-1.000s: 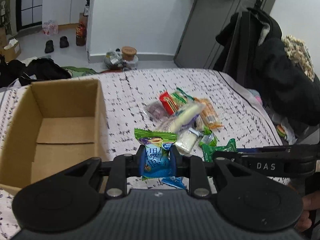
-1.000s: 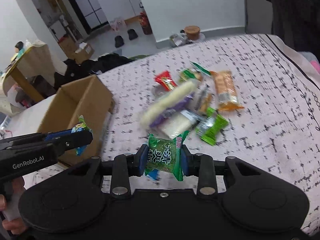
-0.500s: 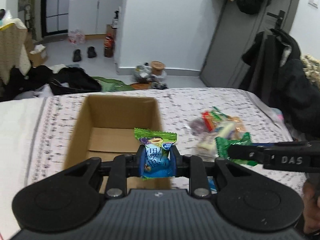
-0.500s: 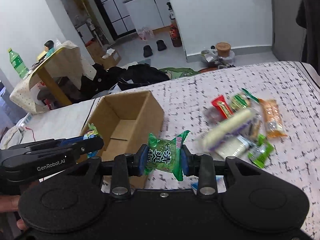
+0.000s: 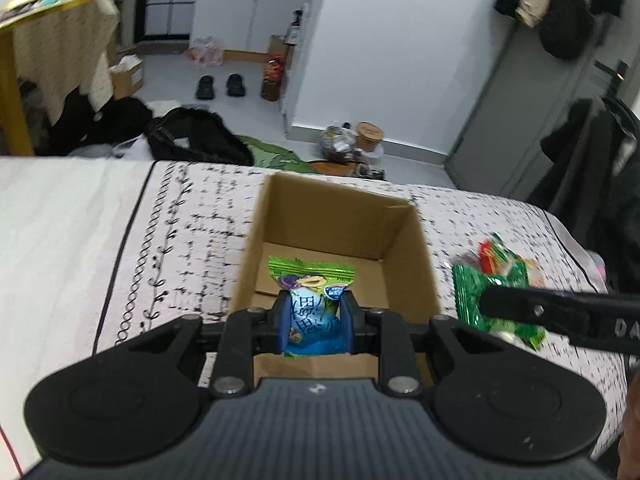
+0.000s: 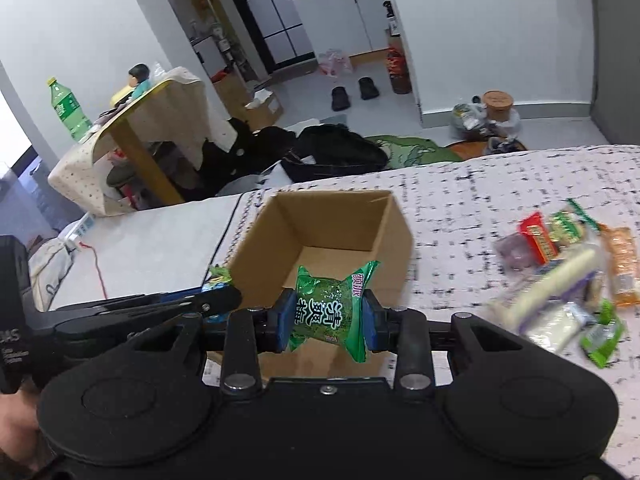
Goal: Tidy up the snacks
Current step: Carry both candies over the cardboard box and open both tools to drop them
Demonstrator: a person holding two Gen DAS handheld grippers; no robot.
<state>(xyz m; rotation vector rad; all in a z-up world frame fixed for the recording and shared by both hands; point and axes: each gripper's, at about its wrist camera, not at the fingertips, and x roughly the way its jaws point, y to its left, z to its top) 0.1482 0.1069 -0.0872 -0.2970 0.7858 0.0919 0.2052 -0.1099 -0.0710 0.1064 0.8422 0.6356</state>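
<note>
Left gripper [image 5: 313, 320] pinching a small blue and green snack packet [image 5: 311, 304] between its blue pads, hanging over the open cardboard box [image 5: 404, 248] on the patterned bed cover [image 5: 180, 240]. Right gripper [image 6: 329, 322] clamped on a green snack packet [image 6: 334, 306] with printed characters, also poised above the same box, nearer its right wall. Box floor bare where visible, no snacks inside yet. Remaining snack pile [image 6: 560, 280] lying loose on the cover, well apart to the right of the box.

Likely step: carrying both packets to the box for dropping in. Next move probably calls for lowering each gripper past the rim and parting the pads, with care that the two grippers, close side by side, do not knock together.

Near wall of the box hidden behind the gripper bodies. Snack pile blurred, individual wrappers hard to separate. Only a sliver of a hand [image 6: 16, 420] visible at the frame edge.
</note>
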